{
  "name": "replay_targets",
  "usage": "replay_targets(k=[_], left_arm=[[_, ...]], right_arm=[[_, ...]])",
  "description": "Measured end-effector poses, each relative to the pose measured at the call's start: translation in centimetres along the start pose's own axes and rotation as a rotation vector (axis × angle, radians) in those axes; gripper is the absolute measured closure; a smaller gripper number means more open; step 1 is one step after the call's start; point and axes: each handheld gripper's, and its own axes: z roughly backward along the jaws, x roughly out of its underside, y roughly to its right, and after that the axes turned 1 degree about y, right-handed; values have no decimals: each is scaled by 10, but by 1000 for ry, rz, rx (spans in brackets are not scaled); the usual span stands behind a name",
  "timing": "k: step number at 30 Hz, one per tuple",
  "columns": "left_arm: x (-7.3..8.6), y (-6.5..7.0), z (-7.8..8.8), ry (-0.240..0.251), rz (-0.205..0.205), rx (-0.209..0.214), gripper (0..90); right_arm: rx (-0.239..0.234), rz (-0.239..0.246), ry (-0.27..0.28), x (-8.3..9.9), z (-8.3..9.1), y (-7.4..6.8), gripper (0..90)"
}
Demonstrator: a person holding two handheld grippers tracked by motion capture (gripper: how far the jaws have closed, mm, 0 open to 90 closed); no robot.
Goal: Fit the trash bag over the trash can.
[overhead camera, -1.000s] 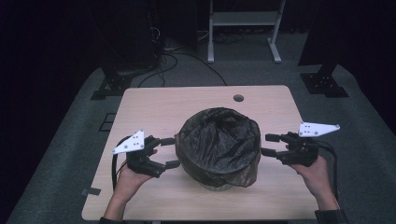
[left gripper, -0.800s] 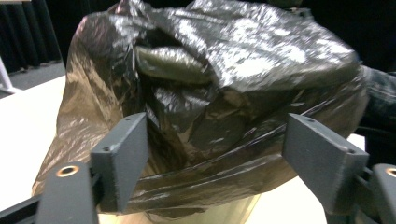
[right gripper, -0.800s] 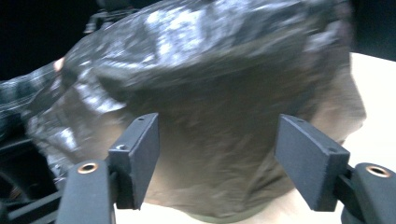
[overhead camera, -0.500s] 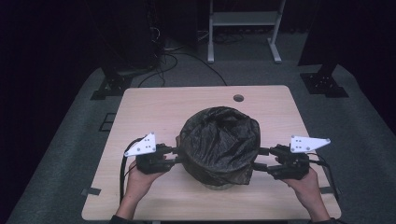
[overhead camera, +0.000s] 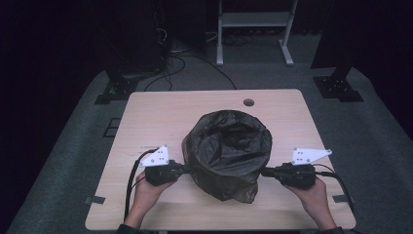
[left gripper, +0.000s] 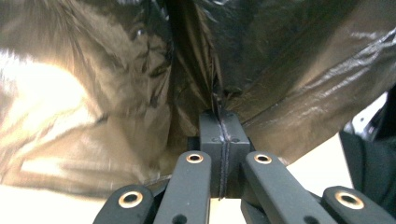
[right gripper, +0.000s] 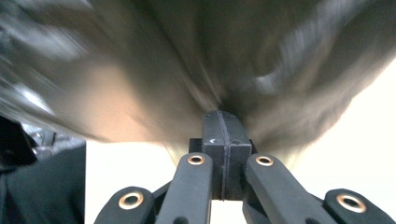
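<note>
My left claw (overhead camera: 182, 169) has just pinched shut on the bag (overhead camera: 228, 152), my right claw (overhead camera: 265, 172) likewise on its far side; the bag stands mid-bench (overhead camera: 160, 114) between them.

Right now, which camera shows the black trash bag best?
The high view: the whole black trash bag sits open on the table. The left gripper view gives a close, sharp fold of film pinched by shut jaws; the right gripper view gives blurred film.
</note>
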Motion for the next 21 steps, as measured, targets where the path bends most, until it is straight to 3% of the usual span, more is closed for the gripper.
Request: replay_targets(k=[3, 7, 8, 9, 13, 14, 15, 19, 21], left_arm=[[7, -3, 0, -35, 8, -5, 896], [6, -3, 3, -17, 6, -9, 834], [5, -3, 4, -8, 2, -10, 835], [4, -2, 7, 11, 5, -9, 835], [2, -2, 10, 44, 6, -1, 835], [2, -2, 10, 44, 6, -1, 835], [0, -1, 11, 62, 5, 3, 835], [-5, 0, 11, 68, -7, 5, 836], [-8, 1, 11, 83, -11, 12, 840]], right_arm=[[19, -14, -43, 9, -4, 5, 900], [21, -14, -24, 10, 0, 7, 896], [23, -11, 4, 8, 4, 6, 783], [30, -29, 63, 3, 14, 6, 610], [32, -44, 169, -4, 31, 6, 365], [32, -44, 169, -4, 31, 6, 365], [45, -44, 191, -9, 33, 6, 303], [49, -24, 203, -15, 30, 8, 300], [52, -13, 202, -20, 25, 11, 395]])
